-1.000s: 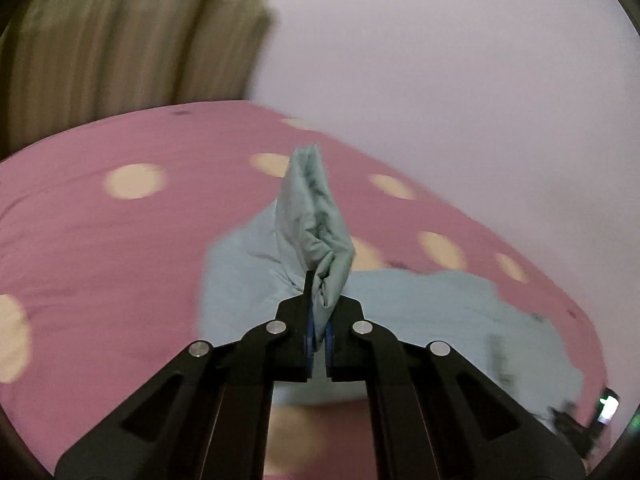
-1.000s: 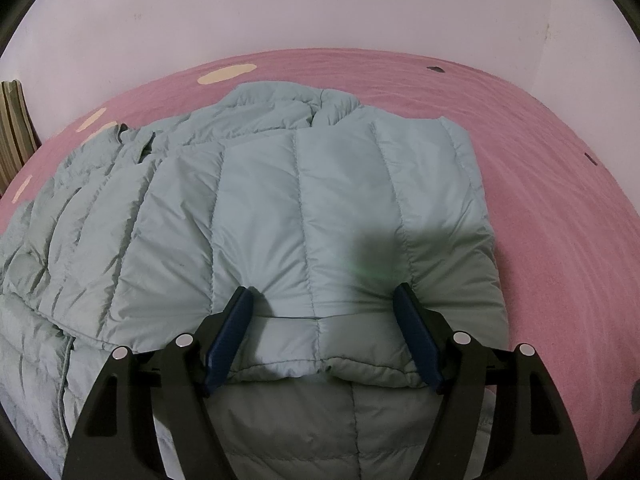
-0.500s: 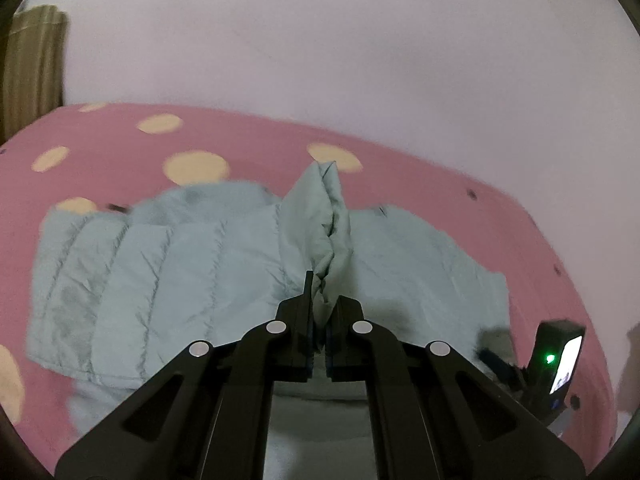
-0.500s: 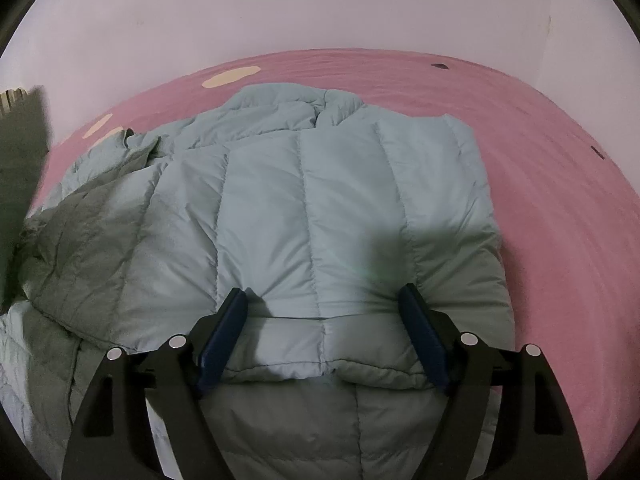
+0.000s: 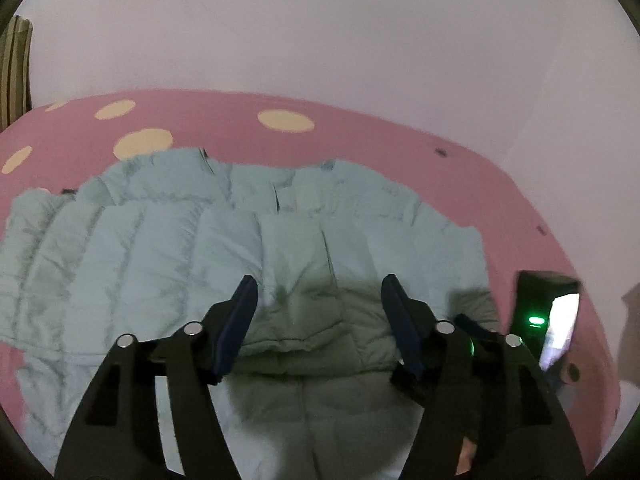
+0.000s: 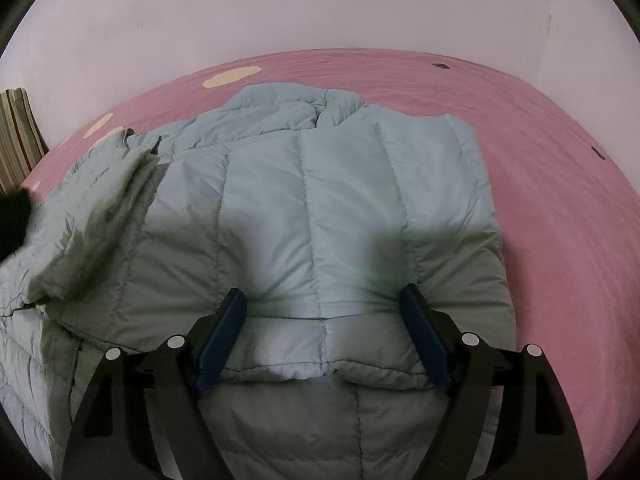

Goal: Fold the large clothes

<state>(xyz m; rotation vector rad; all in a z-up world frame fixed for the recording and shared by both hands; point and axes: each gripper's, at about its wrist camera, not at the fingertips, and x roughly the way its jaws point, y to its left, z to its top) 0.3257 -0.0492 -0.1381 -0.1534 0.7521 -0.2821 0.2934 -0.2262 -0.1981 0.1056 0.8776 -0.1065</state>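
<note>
A pale blue-green quilted jacket [image 5: 200, 240] lies spread on the pink bed. In the left wrist view my left gripper [image 5: 318, 284] hovers over a folded-in part of it. Its jaws are opening, and the fabric lies below and between the pads, apart from them. In the right wrist view the jacket [image 6: 320, 184] shows a panel folded over its body. My right gripper [image 6: 322, 292] stands open astride that panel's near hem, with no pinch on it. A folded sleeve [image 6: 100, 200] rests at the left.
The pink bedsheet [image 5: 360, 140] has cream dots and runs up to a plain pale wall. A striped curtain [image 6: 16, 132] hangs at the far left. The right gripper's body with its green light [image 5: 548, 312] sits close on the right in the left wrist view.
My left gripper carried a pinched piece of the jacket across over the body, then let it go and opened. The piece now lies flat. The right gripper stayed put.
</note>
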